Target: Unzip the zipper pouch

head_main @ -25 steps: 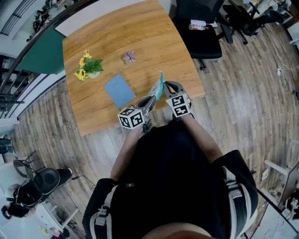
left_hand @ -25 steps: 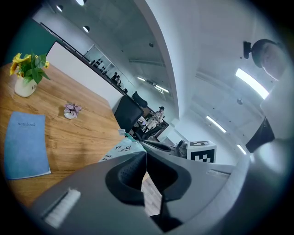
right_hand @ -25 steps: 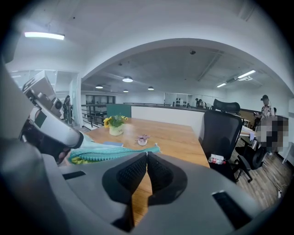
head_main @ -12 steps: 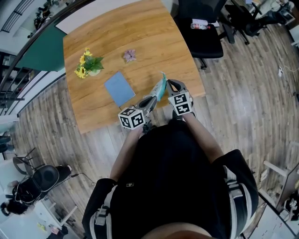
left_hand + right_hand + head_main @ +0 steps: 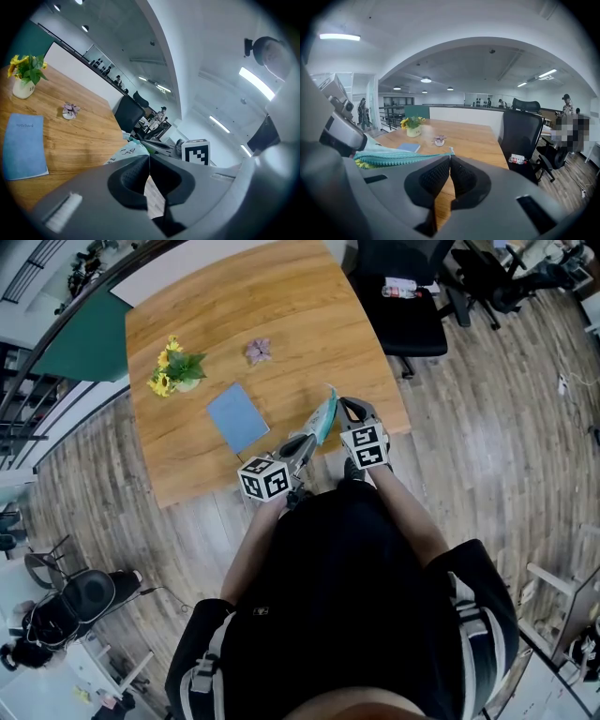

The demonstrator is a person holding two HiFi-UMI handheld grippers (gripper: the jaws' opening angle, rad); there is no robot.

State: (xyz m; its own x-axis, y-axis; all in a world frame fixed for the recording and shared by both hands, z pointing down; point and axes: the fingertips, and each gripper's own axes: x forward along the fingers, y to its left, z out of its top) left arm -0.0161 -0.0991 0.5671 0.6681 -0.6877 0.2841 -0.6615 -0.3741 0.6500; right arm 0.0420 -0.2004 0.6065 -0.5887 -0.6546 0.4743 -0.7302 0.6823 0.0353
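Observation:
The zipper pouch (image 5: 322, 418) is teal and hangs in the air over the near edge of the wooden table (image 5: 234, 306), stretched between both grippers. My left gripper (image 5: 307, 440) is shut on its lower near end; in the left gripper view the printed pale fabric (image 5: 123, 152) runs into the closed jaws of that gripper (image 5: 148, 157). My right gripper (image 5: 343, 406) is shut on the far upper end. In the right gripper view the teal zipper edge (image 5: 398, 157) leads straight to the tips of that gripper (image 5: 450, 158). Whether a zipper pull is pinched I cannot tell.
A blue notebook (image 5: 237, 418) lies on the table left of the pouch. A vase of yellow flowers (image 5: 178, 374) and a small purple flower pot (image 5: 259, 353) stand farther back. A black office chair (image 5: 403, 306) is at the table's right side.
The right gripper and the pouch's upper end have shifted slightly to the right. The left gripper has stayed almost still, with both grips kept.

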